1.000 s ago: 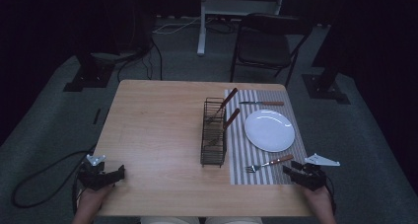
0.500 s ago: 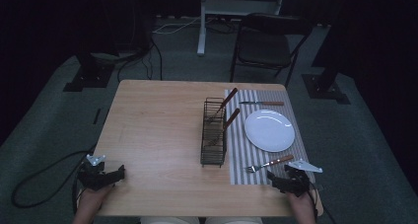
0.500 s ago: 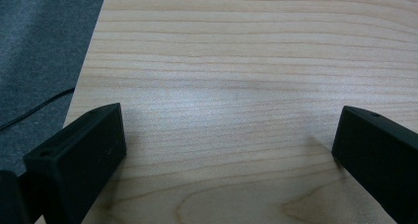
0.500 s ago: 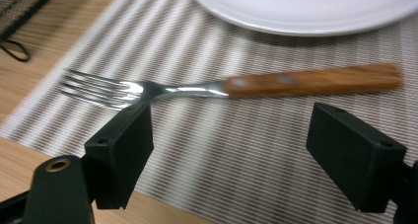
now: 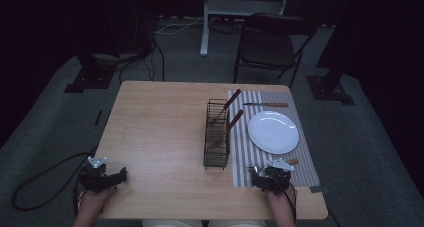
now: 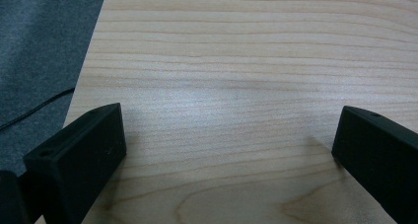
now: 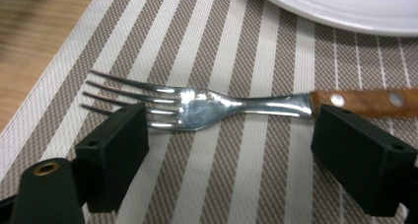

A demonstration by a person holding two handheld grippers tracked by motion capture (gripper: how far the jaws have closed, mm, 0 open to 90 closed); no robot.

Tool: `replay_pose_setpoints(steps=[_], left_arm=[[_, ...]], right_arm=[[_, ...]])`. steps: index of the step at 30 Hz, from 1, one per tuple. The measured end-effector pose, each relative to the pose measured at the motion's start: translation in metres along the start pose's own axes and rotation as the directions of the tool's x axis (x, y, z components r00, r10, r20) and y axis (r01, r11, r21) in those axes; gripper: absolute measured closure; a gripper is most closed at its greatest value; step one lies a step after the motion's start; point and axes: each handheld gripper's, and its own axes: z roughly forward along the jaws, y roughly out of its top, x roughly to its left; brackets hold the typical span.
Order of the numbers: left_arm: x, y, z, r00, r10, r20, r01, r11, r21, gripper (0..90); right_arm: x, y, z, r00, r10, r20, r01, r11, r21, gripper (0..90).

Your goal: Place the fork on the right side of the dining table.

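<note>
My right claw hangs low over the striped placemat with its jaws spread wide, released and gripping nothing. Between them lies the fork, flat on the mat: its tines sit just above my one jaw, and its brown riveted handle runs out past the other. Whether either jaw touches the metal I cannot tell. Just beyond the fork, the rim of the white plate curves along the mat.

From the high view, that right claw sits at the near end of the placemat, on the near side of the plate. A knife lies across the mat on the plate's far side. Just beside the plate, at the mat's inner edge, stands a black wire rack with two brown-handled utensils leaning in it.

My left claw is also released, jaws well apart over bare wood near the table edge. In the high view, this left claw rests at the near corner of the table, well apart from the plate, its cable trailing down to the floor.
</note>
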Motion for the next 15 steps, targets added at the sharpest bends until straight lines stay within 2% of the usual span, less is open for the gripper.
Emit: replay_pose_setpoints(steps=[3,9,13,15], left_arm=[[0.0,0.0,0.0,1.0,0.0,0.0,0.0,1.0,0.0,0.3],[0.0,0.0,0.0,1.0,0.001,0.0,-0.001,1.0,0.0,0.3],[0.0,0.0,0.0,1.0,0.0,0.0,0.0,1.0,0.0,0.3],[0.0,0.0,0.0,1.0,0.0,0.0,0.0,1.0,0.0,0.3]], right_arm=[[0.003,0.004,0.004,0.9997,0.014,0.019,-0.014,1.0,-0.007,13.8],[0.001,0.005,0.007,0.9998,0.015,0.011,-0.014,1.0,-0.019,13.7],[-0.005,0.001,-0.003,0.9996,0.028,-0.003,-0.028,0.999,-0.038,13.7],[-0.013,-0.003,-0.008,1.0,0.005,-0.008,-0.006,0.999,-0.05,13.7]])
